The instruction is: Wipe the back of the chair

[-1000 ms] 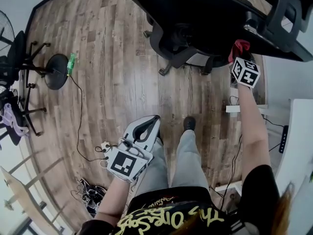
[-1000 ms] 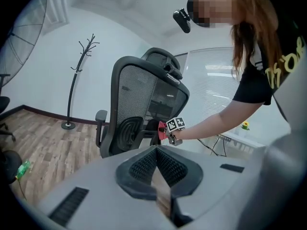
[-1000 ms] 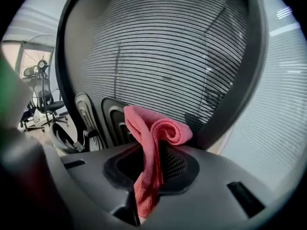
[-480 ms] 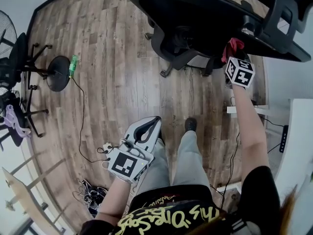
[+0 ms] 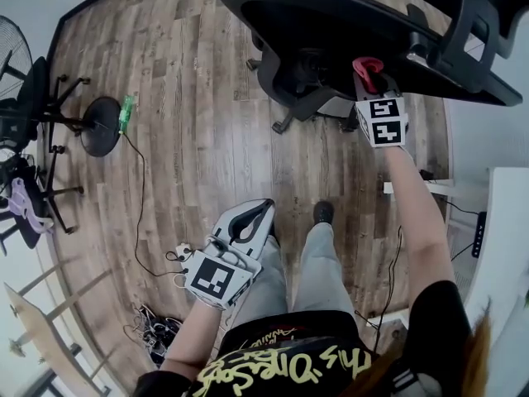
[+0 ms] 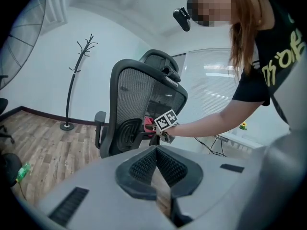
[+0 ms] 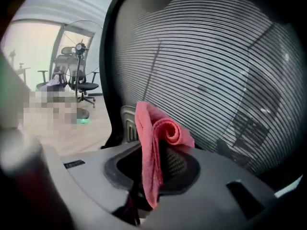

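A black office chair [image 5: 331, 31] with a mesh back [image 7: 201, 71] fills the top of the head view. The left gripper view shows the chair [image 6: 132, 99] from behind, standing upright. My right gripper [image 5: 369, 77] is shut on a folded red cloth [image 5: 366, 67], which it holds against the back of the chair. Close up, the cloth [image 7: 156, 143] stands pinched in the right gripper [image 7: 153, 176] just before the mesh. From the left gripper view the cloth [image 6: 148, 125] sits low on the chair back. My left gripper [image 5: 252, 215] hangs by the person's thigh, shut and empty.
The person's legs [image 5: 314, 263] stand on the wood floor behind the chair. A round stand base [image 5: 97, 122], a green item [image 5: 125, 107] and a cable tangle [image 5: 157, 325] lie at the left. A white desk [image 5: 504, 246] borders the right. A coat stand [image 6: 76, 80] rises by the wall.
My right gripper has moved the red cloth leftward along the chair back. The left gripper has stayed where it was.
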{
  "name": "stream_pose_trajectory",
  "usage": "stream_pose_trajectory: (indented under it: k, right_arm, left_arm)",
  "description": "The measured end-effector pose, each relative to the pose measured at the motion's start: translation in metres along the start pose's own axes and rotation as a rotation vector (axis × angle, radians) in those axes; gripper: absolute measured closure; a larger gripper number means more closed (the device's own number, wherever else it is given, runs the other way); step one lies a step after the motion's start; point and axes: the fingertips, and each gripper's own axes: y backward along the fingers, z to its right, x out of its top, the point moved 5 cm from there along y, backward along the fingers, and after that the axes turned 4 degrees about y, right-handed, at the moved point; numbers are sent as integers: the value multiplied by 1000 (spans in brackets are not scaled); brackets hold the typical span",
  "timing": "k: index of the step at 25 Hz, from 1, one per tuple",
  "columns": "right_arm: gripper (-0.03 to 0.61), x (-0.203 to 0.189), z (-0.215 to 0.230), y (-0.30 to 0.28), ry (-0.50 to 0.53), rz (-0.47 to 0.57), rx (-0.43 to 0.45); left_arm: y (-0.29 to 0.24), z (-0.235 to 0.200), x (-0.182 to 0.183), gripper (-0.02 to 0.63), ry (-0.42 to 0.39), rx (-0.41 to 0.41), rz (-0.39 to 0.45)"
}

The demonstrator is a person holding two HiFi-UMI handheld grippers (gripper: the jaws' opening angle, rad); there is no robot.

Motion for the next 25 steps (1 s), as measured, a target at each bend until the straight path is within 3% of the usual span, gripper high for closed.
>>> stream_pose_trajectory:
  k: [4,10,16,21,25]
  right_arm:
    - [512,22,-18,-12,-18,6,21]
    - [512,36,-32,-17,-13,-43,-63]
    - [513,62,-78,-33,125,-20,73]
    - [512,70,-99,-56,237,-54,84]
    - [512,81,-107,-55,200,-17,126]
  left_arm:
    - [0,0,0,620,0,2,-2]
    - [1,1,-3,620,16,5,-6]
    - [3,3,-7,620,25,13,-3]
    - [8,4,-9,620,35,30,-3]
    - [14,1,-14,620,42,44,-10]
